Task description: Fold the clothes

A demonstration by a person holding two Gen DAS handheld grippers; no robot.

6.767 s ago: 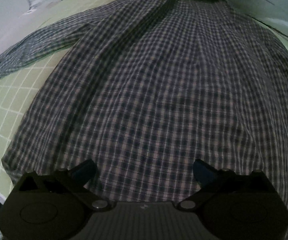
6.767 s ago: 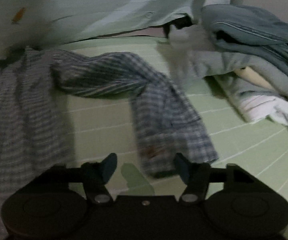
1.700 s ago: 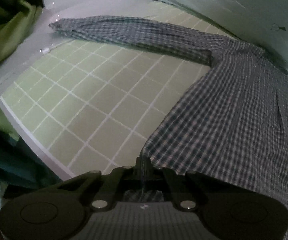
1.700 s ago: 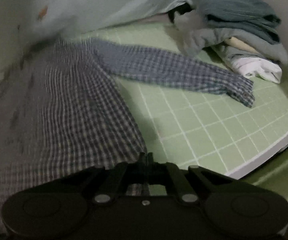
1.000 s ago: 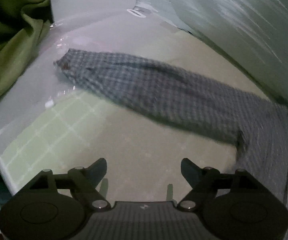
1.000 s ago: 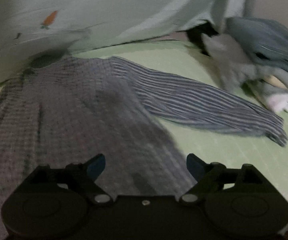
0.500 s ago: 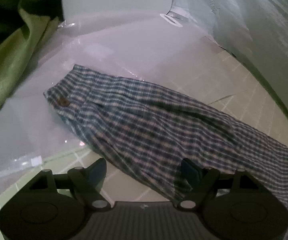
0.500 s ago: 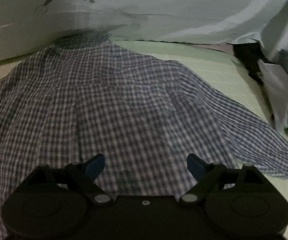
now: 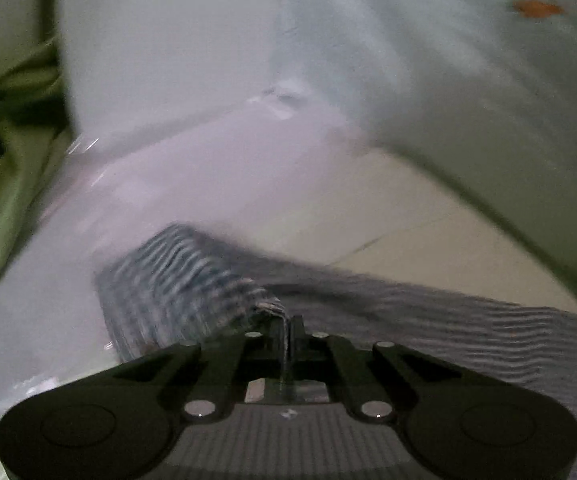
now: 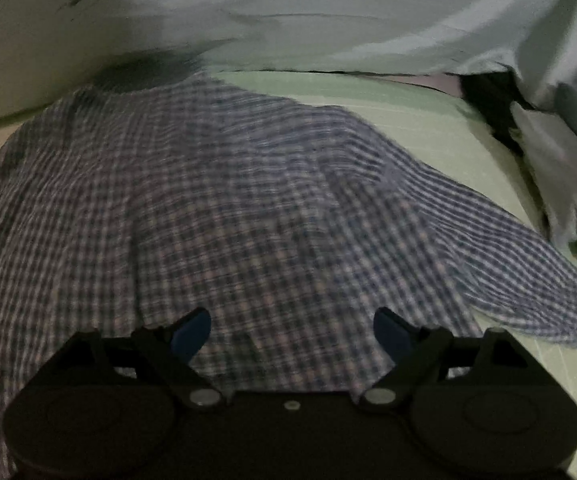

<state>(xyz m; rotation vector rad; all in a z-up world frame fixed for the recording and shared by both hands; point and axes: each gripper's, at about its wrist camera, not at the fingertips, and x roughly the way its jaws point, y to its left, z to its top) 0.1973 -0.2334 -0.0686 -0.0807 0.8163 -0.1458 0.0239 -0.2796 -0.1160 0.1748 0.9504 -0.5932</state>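
A blue-and-white checked shirt (image 10: 248,208) lies spread flat on the green grid mat (image 10: 428,120). Its right sleeve (image 10: 528,272) reaches toward the mat's right side. My right gripper (image 10: 292,330) is open and hovers over the lower body of the shirt, holding nothing. In the left wrist view, my left gripper (image 9: 288,326) is shut on the cuff end of the left sleeve (image 9: 180,276), and the fabric folds up between the jaws. The sleeve trails away to the right (image 9: 468,328). The view is blurred by motion.
A pale light-blue sheet with carrot prints (image 10: 328,12) hangs along the back. A pile of grey and white clothes (image 10: 568,168) sits at the far right. Green cloth (image 9: 4,168) lies at the left, beside a shiny white surface (image 9: 188,168).
My left gripper has shut on the left sleeve's cuff and lifted it; half a second ago it was open above it. My right gripper has stayed open over the shirt body.
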